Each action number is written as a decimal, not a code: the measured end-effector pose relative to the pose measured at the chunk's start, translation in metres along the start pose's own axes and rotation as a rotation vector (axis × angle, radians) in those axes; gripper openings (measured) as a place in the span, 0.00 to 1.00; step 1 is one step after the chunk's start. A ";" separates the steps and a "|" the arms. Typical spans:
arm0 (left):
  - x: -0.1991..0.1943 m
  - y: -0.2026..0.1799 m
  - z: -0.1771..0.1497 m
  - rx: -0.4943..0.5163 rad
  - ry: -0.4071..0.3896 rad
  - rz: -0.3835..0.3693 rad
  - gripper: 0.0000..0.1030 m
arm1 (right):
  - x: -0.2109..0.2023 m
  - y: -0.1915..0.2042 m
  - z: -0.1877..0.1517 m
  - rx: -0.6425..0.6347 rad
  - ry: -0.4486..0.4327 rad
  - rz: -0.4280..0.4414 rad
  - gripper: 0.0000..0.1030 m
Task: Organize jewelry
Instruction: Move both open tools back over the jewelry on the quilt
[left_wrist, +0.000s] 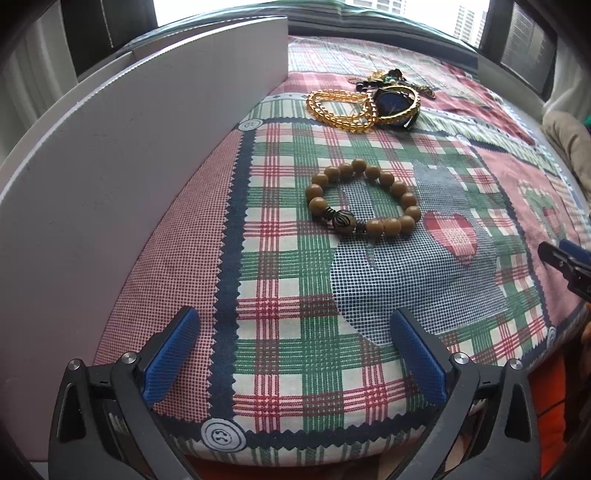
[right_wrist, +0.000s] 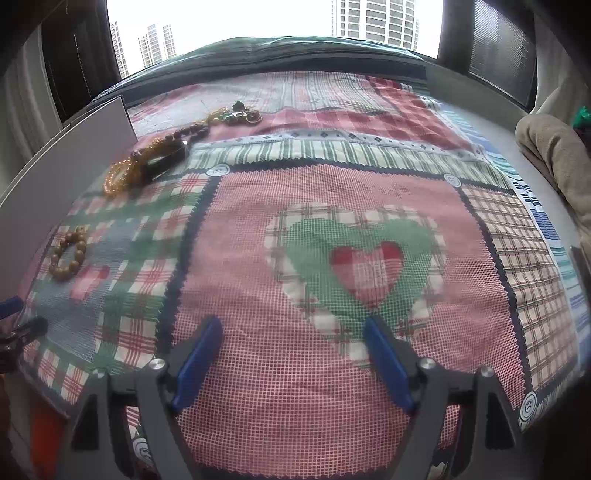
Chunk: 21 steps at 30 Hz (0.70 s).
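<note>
patchwork cloth (left_wrist: 295, 295) holds wooden bracelet (left_wrist: 364, 201) beside white board (left_wrist: 129, 147); both jaws wide, empty.

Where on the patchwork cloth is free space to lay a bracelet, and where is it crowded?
Free: the pink heart patch ahead of the right gripper, and the plaid between the left gripper and the wooden bead bracelet. Crowded: the far heap with the amber bead strand, beside the white box.
</note>
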<state>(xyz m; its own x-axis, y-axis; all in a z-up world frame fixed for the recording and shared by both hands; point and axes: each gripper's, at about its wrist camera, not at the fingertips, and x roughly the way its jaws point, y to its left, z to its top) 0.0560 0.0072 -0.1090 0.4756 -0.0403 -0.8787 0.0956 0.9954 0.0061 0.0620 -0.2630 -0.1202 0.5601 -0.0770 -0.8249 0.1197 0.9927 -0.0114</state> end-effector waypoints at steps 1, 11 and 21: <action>0.002 -0.001 0.002 -0.001 0.008 0.003 1.00 | 0.000 0.001 0.000 0.001 0.004 -0.008 0.80; -0.001 0.000 -0.001 -0.005 0.016 -0.002 1.00 | 0.003 0.006 0.003 0.028 0.063 -0.026 0.90; 0.003 -0.001 0.003 -0.043 0.039 0.014 1.00 | 0.004 0.013 -0.004 -0.016 0.036 -0.014 1.00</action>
<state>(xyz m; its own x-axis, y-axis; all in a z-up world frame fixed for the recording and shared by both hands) 0.0597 0.0057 -0.1098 0.4422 -0.0240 -0.8966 0.0508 0.9987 -0.0017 0.0627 -0.2501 -0.1254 0.5287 -0.0883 -0.8442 0.1143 0.9929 -0.0323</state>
